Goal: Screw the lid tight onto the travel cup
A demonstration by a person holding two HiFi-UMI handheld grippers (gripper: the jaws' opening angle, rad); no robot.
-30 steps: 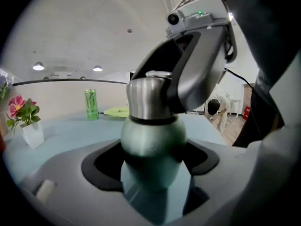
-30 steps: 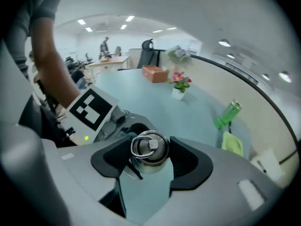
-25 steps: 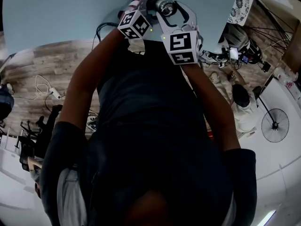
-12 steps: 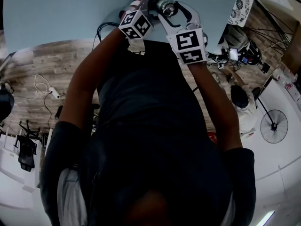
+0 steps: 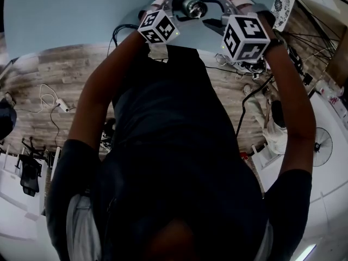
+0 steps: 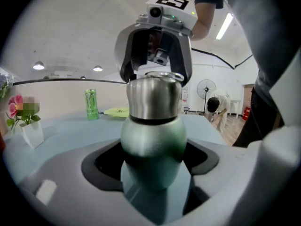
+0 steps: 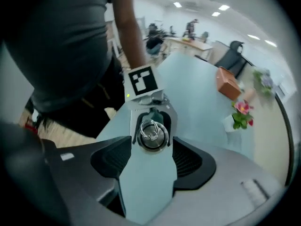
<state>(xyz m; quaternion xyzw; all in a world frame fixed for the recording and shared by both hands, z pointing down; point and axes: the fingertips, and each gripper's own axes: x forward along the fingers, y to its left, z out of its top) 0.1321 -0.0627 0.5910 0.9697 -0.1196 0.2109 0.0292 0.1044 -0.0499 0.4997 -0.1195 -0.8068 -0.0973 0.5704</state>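
Left gripper (image 5: 175,3) is clamped on the rounded green metal travel cup (image 6: 154,138) by the near edge of the pale blue table (image 5: 81,15), I'd guess to stop it spinning. Right gripper (image 7: 149,164) hangs over the ring-topped steel lid (image 7: 152,135), fingers spread, not gripping. Can't tell how far the lid's screwed down, and the cup's base is hidden.

The pale blue table (image 6: 61,126) bears a green can (image 6: 91,104), a flower vase (image 6: 32,132) and what looks like a yellow-green mat (image 6: 117,111).
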